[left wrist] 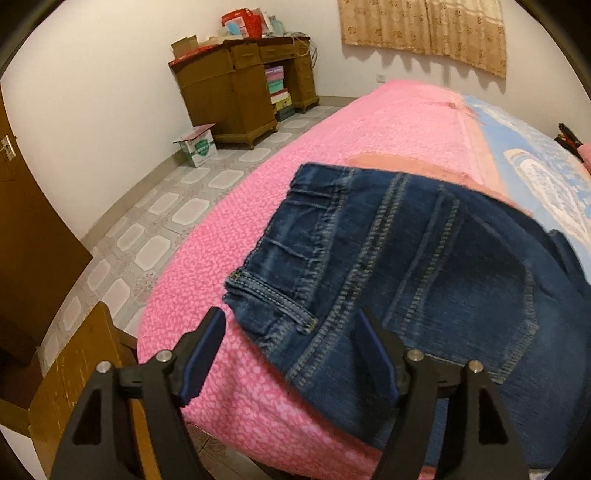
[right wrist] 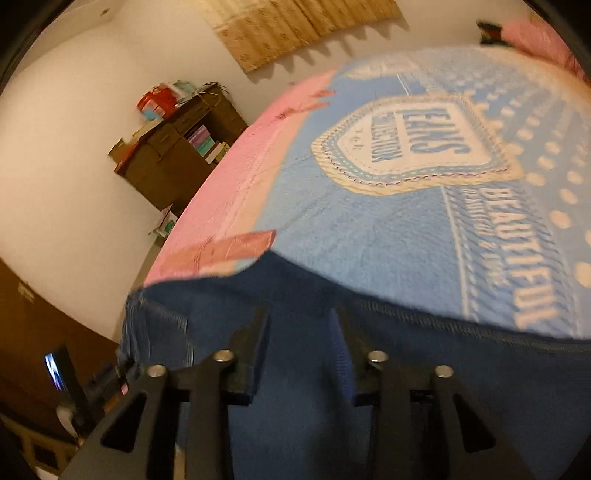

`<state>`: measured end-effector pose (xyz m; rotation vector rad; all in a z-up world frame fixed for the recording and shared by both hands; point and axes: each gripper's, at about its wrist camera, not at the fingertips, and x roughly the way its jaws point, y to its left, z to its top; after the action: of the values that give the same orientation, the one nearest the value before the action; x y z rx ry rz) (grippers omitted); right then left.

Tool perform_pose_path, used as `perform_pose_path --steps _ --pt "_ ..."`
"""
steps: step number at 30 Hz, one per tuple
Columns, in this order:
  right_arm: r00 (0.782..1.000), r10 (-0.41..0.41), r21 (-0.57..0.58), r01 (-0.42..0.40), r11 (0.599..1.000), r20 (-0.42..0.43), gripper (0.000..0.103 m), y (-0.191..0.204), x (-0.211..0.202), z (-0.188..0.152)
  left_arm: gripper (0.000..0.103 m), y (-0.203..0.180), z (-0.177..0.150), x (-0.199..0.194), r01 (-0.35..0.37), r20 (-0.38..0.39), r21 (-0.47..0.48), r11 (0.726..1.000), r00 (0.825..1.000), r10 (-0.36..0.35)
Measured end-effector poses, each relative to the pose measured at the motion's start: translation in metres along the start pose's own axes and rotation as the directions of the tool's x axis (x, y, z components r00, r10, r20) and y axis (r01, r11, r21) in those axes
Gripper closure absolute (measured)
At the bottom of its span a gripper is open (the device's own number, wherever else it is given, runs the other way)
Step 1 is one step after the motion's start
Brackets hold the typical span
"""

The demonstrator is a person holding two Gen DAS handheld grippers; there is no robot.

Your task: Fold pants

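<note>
Bedroom setting: my working surface is a bed covered by a pink textured bedspread, which butts against a light-blue printed blanket further across the mattress.

Nearest to me, the left gripper stands wide, with nothing between its blue pads; it hovers at the near bed edge, straddling the waistband corner of the dark-blue denim pants. The right gripper is also spread apart, low over the denim; motion blur prevents me from telling whether it touches the cloth.

The pants lie on the bed close to its near edge, seat side up, with a back pocket and belt loop visible. They lie mostly on the pink bedspread and reach onto the blue blanket.

Handling, by my judgement: denim is soft but thick, moderately heavy, not slippery and not fragile. It will drape when lifted and hold a crease. Recommended grasp points are the stitched waistband corners, where layered fabric gives the pads firm purchase.

Orientation: the waistband faces the left side of the left wrist view. I judge that the long axis runs from there rightward along the near bed edge; the legs are out of view.

Beyond the bed stand a tiled floor, a brown wooden desk and a beige wall curtain.
</note>
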<state>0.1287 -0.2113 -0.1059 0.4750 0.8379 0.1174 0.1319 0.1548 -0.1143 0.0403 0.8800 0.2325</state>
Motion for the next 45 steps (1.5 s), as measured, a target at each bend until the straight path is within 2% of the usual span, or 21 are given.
perform_pose_path --steps 2,5,9,11,15,19,22,25,29,31,33,34,36,37,38,39,40,41,43,44,45 --pt "1.000 -0.008 -0.021 0.008 1.000 0.000 0.055 0.002 -0.013 -0.019 0.028 -0.004 -0.001 -0.009 0.007 0.014 0.013 1.000 1.000 -0.007" --pt "0.995 -0.084 -0.044 0.082 0.996 -0.046 0.055 -0.006 -0.006 -0.046 0.028 -0.012 -0.002 -0.025 0.019 0.029 0.037 0.999 0.999 -0.020" --pt "0.979 -0.164 0.079 0.174 0.982 -0.123 0.055 -0.047 0.002 -0.072 0.028 -0.026 -0.005 -0.044 0.104 0.021 0.049 0.993 0.994 -0.105" --pt "0.990 -0.111 0.130 0.122 0.984 -0.090 0.055 -0.060 -0.007 -0.080 0.028 -0.042 -0.012 -0.053 0.146 0.023 0.068 0.987 0.989 -0.148" --pt "0.982 -0.155 0.105 0.167 0.980 -0.112 0.055 -0.064 -0.025 -0.097 0.028 -0.070 -0.025 -0.058 0.220 0.001 0.096 0.971 0.975 -0.221" --pt "0.978 -0.190 0.133 0.199 0.971 -0.083 0.055 -0.076 -0.054 -0.115 0.028 -0.101 -0.040 -0.063 0.234 0.005 0.146 0.961 0.972 -0.237" --pt "0.965 -0.259 0.115 0.261 0.958 -0.033 0.055 -0.082 -0.079 -0.118 0.028 -0.110 -0.051 -0.065 0.258 0.012 0.151 0.954 0.965 -0.262" --pt "0.943 -0.331 0.082 0.331 0.940 -0.017 0.055 -0.098 -0.096 -0.110 0.028 -0.113 -0.060 -0.058 0.244 0.004 0.162 0.956 0.969 -0.248" --pt "0.912 -0.401 0.051 0.406 0.912 -0.087 0.051 -0.143 -0.106 -0.103 0.028 -0.105 -0.060 -0.047 0.255 -0.031 0.113 0.960 0.967 -0.253" --pt "0.881 -0.461 0.028 0.467 0.884 -0.107 0.051 -0.176 -0.115 -0.104 0.028 -0.104 -0.061 -0.048 0.251 -0.019 0.099 0.963 0.968 -0.250" --pt "0.921 -0.385 0.070 0.389 0.919 -0.062 0.051 -0.206 -0.136 -0.102 0.028 -0.106 -0.063 -0.049 0.242 -0.015 0.108 0.964 0.970 -0.242" --pt "0.908 -0.414 0.084 0.418 0.905 -0.055 0.051 -0.223 -0.148 -0.100 0.028 -0.108 -0.065 -0.049 0.237 -0.015 0.116 0.965 0.971 -0.237" --pt "0.844 -0.532 0.063 0.536 0.842 -0.067 0.051 -0.252 -0.163 -0.096 0.028 -0.116 -0.066 -0.049 0.222 -0.015 0.152 0.963 0.975 -0.222" --pt "0.843 -0.535 0.088 0.538 0.838 -0.056 0.051 -0.277 -0.177 -0.094 0.028 -0.119 -0.067 -0.049 0.219 -0.016 0.164 0.962 0.975 -0.220" --pt "0.859 -0.510 0.116 0.512 0.851 -0.046 0.054 -0.290 -0.185 -0.092 0.028 -0.123 -0.068 -0.049 0.215 -0.019 0.181 0.960 0.976 -0.216" --pt "0.900 -0.435 0.155 0.433 0.888 -0.020 0.054 -0.307 -0.196 -0.090 0.028 -0.125 -0.069 -0.048 0.211 -0.023 0.191 0.959 0.977 -0.211" --pt "0.909 -0.417 0.176 0.411 0.894 -0.005 0.054 -0.322 -0.207 -0.086 0.028 -0.127 -0.069 -0.047 0.203 -0.029 0.201 0.958 0.979 -0.201" --pt "0.859 -0.512 0.170 0.506 0.845 -0.010 0.053 -0.332 -0.217 -0.082 0.028 -0.128 -0.068 -0.046 0.201 -0.035 0.202 0.959 0.980 -0.198" --pt "0.762 -0.647 0.187 0.634 0.750 0.014 0.052 -0.344 -0.236 -0.076 0.028 -0.126 -0.067 -0.044 0.207 -0.044 0.196 0.958 0.978 -0.203" --pt "0.762 -0.646 0.247 0.617 0.747 0.050 0.052 -0.353 -0.256 -0.078 0.028 -0.124 -0.066 -0.043 0.212 -0.047 0.190 0.959 0.977 -0.207" --pt "0.786 -0.611 0.321 0.558 0.765 0.091 0.052 -0.363 -0.276 -0.084 0.028 -0.124 -0.066 -0.043 0.214 -0.048 0.184 0.959 0.977 -0.209"
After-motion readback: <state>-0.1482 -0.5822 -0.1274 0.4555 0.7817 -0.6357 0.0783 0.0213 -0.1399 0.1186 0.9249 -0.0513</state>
